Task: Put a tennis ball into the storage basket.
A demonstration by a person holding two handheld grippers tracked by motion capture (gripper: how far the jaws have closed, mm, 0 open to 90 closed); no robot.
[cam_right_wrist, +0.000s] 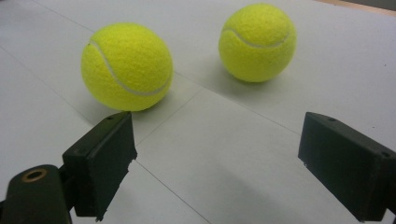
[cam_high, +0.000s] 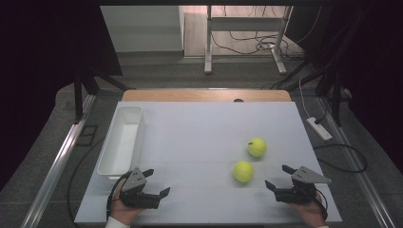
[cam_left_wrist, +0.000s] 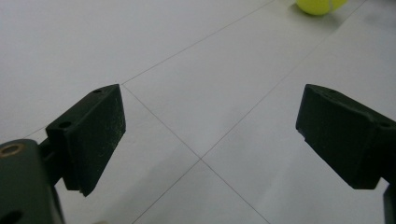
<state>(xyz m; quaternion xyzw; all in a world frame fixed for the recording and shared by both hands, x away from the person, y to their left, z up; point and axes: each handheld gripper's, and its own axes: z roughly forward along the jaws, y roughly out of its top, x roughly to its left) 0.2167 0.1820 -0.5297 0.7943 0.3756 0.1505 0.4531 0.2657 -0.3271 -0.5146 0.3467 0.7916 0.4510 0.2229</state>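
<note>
In the high view the white worktop [cam_high: 199, 128] carried two tennis balls in the right half of the frame: the nearer ball [cam_high: 243, 171] lay right of the centre, and the farther ball [cam_high: 256, 147] lay just above and to the right of it, the two near each other but apart. The right claw [cam_high: 277, 176] rested at the lower right of the frame, its jaws spread wide with nothing between them, and the nearer ball lay just to its left and slightly above. In the right gripper view the same ball [cam_right_wrist: 126, 66] sat beyond the tip of the left jaw, so it was probably off the line of the opening. The left claw [cam_high: 157, 182] was at the lower left, also wide open and empty, and well apart from both balls. The right hand seemed therefore the better placed one. A ball has no long axis, so any approach direction should serve. A white bin [cam_high: 122, 140] stood along the left edge of the worktop, empty as far as could be seen, with free surface between it and the balls.
</note>
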